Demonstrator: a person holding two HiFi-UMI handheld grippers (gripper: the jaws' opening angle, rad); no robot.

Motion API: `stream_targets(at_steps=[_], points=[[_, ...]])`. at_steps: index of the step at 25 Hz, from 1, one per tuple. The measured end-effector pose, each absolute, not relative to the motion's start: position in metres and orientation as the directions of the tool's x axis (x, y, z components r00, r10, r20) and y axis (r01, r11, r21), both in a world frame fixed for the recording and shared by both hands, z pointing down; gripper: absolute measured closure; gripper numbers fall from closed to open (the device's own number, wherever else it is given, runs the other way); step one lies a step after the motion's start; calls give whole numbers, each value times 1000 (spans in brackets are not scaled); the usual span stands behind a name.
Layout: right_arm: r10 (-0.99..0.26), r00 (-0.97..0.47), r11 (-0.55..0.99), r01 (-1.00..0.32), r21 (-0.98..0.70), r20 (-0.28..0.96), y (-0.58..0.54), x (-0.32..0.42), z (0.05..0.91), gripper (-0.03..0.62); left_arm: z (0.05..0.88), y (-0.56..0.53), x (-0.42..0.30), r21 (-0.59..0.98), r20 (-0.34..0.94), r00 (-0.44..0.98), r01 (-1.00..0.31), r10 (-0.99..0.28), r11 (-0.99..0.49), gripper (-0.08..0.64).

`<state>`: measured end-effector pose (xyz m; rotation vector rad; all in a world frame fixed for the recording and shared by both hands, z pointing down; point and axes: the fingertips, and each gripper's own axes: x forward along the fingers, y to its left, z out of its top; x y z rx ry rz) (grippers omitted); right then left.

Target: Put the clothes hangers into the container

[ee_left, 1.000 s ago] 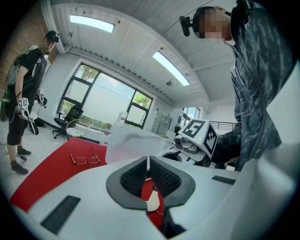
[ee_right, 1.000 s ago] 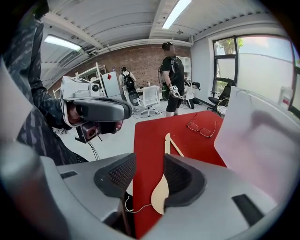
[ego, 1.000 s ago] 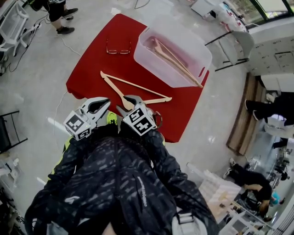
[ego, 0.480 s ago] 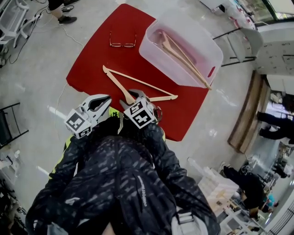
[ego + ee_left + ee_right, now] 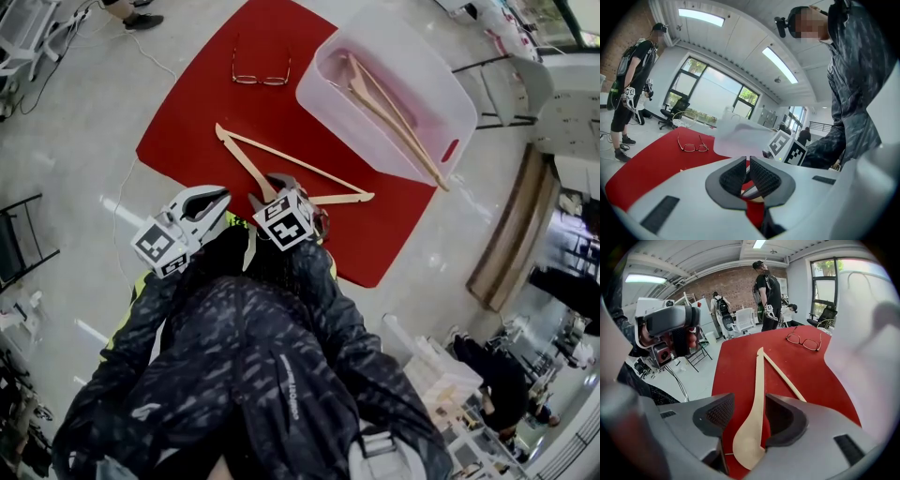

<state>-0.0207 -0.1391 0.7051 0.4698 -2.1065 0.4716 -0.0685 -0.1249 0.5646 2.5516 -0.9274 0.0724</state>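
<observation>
A pale polished floor (image 5: 75,122) spreads beneath ceiling strip lights (image 5: 782,64), with tall windows (image 5: 710,96) on one side and a brick wall (image 5: 736,284) behind white chairs (image 5: 743,319).

Lighting was bright and even. Left gripper view showed ceiling strip lights (image 5: 702,17) at 11 o'clock, windows (image 5: 712,96) at 10 o'clock. Both gripper views bowed strongly, corners black. Head view: floor (image 5: 441,272) glare at 4 o'clock.
</observation>
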Motion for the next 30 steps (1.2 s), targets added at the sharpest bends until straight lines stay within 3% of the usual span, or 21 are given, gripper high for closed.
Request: stream_targets(at_steps=[25,30], points=[[-193,-406,836,-544,-66,893,-153,-23,741,408,572,-122,-86,391,197,755,-645,-625,-657,548],[-182,-402,821,-565,-86,897,-153,-20,742,462,567,-122,-84,386,189,757,-643,-625,-662,548]])
